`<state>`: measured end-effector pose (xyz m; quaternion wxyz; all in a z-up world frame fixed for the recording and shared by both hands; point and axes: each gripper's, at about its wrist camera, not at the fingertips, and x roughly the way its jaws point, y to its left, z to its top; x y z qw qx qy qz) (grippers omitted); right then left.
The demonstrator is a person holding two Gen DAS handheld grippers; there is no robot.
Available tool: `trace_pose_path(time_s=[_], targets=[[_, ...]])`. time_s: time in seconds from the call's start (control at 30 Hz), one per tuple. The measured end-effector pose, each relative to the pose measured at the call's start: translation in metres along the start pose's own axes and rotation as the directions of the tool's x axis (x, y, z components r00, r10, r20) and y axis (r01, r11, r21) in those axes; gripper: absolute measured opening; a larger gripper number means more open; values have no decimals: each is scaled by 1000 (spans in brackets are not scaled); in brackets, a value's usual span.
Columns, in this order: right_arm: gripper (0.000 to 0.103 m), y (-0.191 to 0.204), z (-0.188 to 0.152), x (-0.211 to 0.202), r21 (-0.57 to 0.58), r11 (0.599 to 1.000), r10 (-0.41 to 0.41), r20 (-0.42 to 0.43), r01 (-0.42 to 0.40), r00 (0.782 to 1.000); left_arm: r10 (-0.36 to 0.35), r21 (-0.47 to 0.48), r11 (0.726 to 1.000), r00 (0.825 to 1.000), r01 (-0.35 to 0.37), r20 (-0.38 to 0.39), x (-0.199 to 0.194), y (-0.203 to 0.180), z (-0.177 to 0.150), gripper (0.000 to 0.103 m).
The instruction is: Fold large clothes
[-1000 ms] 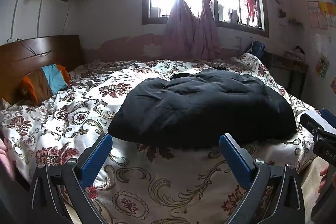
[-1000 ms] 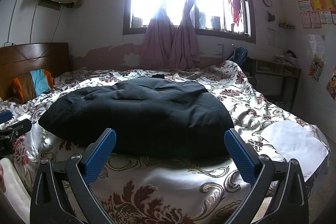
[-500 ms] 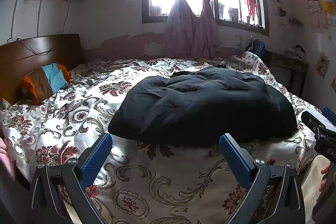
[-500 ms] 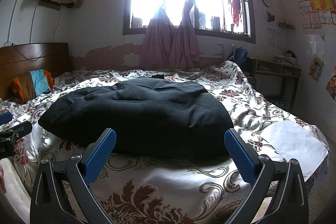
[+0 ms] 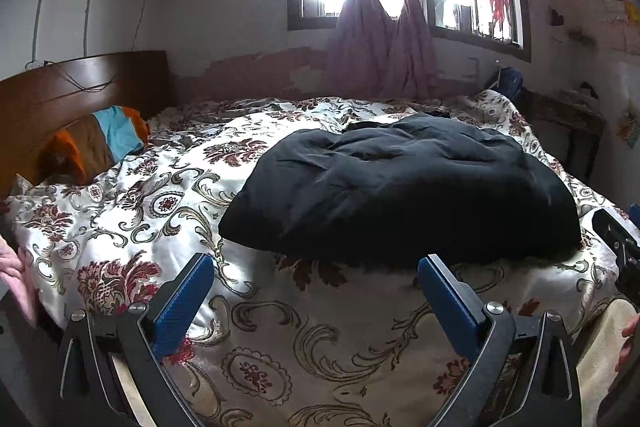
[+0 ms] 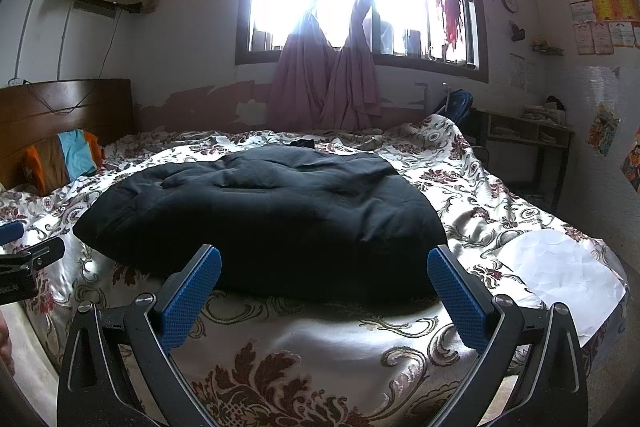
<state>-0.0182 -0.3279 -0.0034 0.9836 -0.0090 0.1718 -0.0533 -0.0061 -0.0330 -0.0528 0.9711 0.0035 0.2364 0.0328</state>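
Black coat (image 5: 400, 187) is lying on the bed (image 5: 168, 211), toward the foot end and close to the near edge, bunched into a puffy, roughly rectangular mound w/ creases across the top (can't make out sleeves or a collar from here, tbh). Left gripper (image 5: 312, 295) and right gripper (image 6: 324, 291) both hang just short of the near edge of the bed, jaws wide apart, nothing in them, not touching the coat.

Which step? Imo can't be settled. A compact lump like this fits a coat that's dropped in a heap waiting to be spread and folded, and it also fits one already folded over on itself w/ the grippers backed off. Edges look fairly tidy on the near side, but the top is lumpy, so idk.

If more folding is needed, it'd call for both jaws closing on the near hem at its two corners, since padded fabric is thick and slippery on that satin cover.
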Motion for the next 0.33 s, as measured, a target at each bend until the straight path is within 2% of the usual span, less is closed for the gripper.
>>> trace_pose_path(time_s=[0.33], targets=[[101,0,-1,1,-1,1000,2,-4,-2,1000,-13,13,1000,1000,14,-9,3,-2,-1,103]])
